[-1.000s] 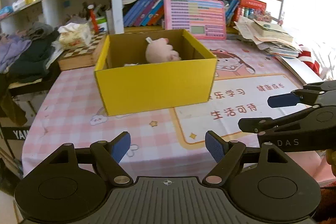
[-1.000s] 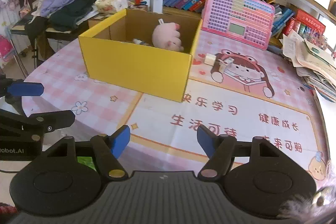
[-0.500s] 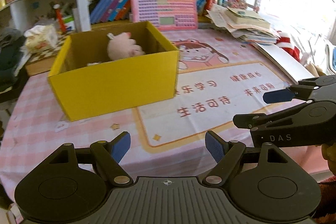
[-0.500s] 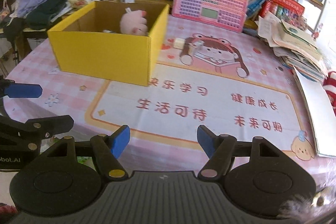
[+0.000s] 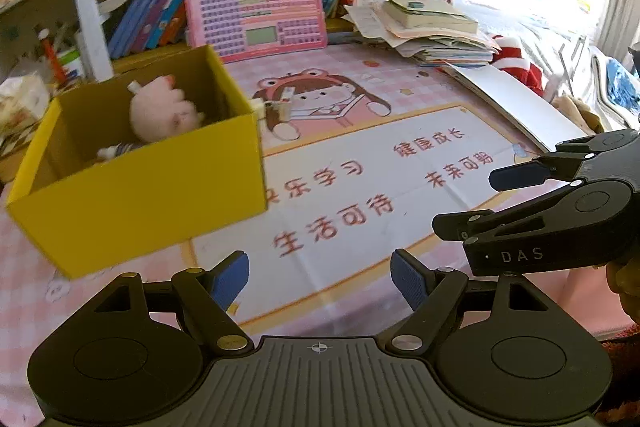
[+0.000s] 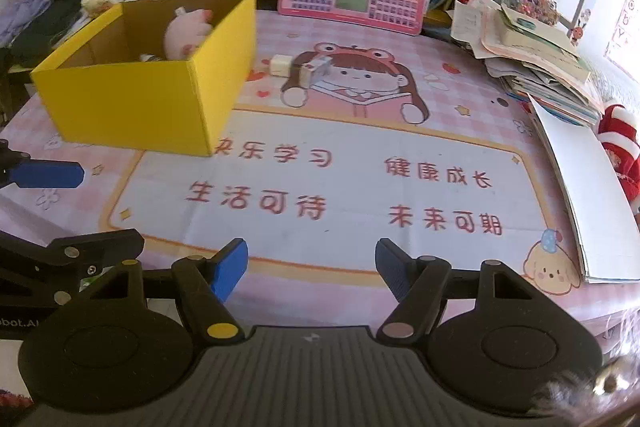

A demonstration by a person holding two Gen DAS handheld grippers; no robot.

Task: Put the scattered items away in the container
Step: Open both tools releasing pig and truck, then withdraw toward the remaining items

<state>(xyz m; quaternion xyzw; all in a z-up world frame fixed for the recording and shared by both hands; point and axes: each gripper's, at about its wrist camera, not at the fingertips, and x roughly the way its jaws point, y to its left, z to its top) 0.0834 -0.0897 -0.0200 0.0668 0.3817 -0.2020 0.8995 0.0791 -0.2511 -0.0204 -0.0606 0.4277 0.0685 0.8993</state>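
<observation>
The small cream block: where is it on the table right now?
In the right wrist view the small cream block lies on the pink mat, just right of the yellow box, beside a small white item on the cartoon girl print.

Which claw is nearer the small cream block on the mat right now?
Right, narrowly. The right claw faces the cream block across the mat; the left claw sits beside it, behind the yellow box's corner.

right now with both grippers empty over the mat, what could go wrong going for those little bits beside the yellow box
The small cream block and the small item beside it lie close together, so one grab may knock the other away. They sit right by the yellow box, so an open right gripper might nudge its wall. The left gripper travels close alongside; the two could collide.
</observation>
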